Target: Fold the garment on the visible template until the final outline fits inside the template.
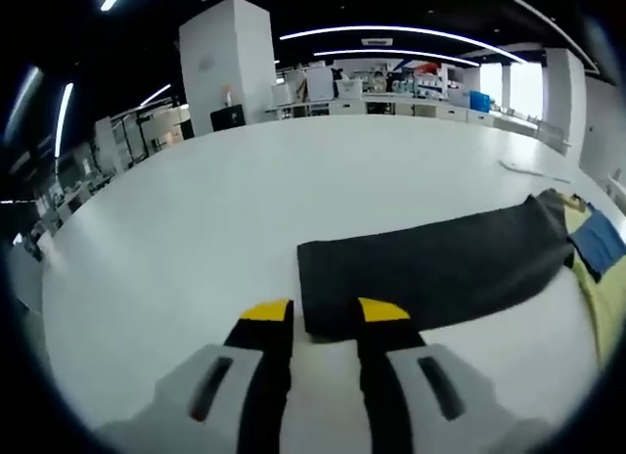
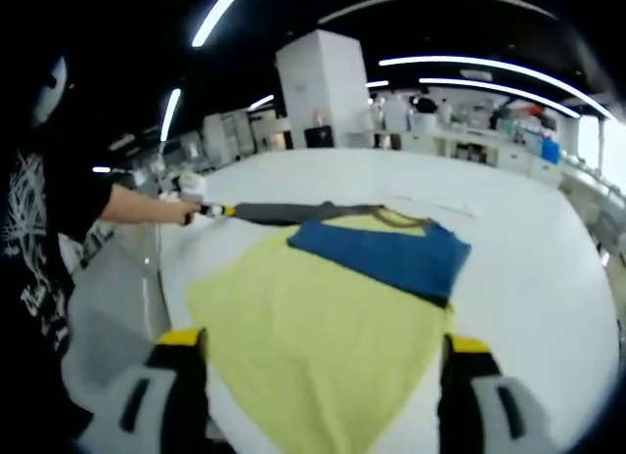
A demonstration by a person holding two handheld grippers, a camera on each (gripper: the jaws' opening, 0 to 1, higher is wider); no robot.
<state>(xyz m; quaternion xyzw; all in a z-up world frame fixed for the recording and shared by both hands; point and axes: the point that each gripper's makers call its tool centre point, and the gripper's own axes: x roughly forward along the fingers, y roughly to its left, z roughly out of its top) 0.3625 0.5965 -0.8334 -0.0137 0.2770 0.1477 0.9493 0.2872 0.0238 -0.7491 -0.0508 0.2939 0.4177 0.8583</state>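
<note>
Our left claw [image 1: 326,317] sat released just short of the dark garment [image 1: 430,268]; our right claw [image 2: 323,351] gaped above yellow cloth [image 2: 323,327]; no legible writing.

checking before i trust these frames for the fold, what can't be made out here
- Template outline: no drawn edge can be told on the white table in either view.
- Dark garment: its far end, in the left gripper view, is cut off behind the blue cloth and yellow cloth.
- Left gripper: too small in the right gripper view to tell its grip.
- Back shelves: items blurred.
</note>
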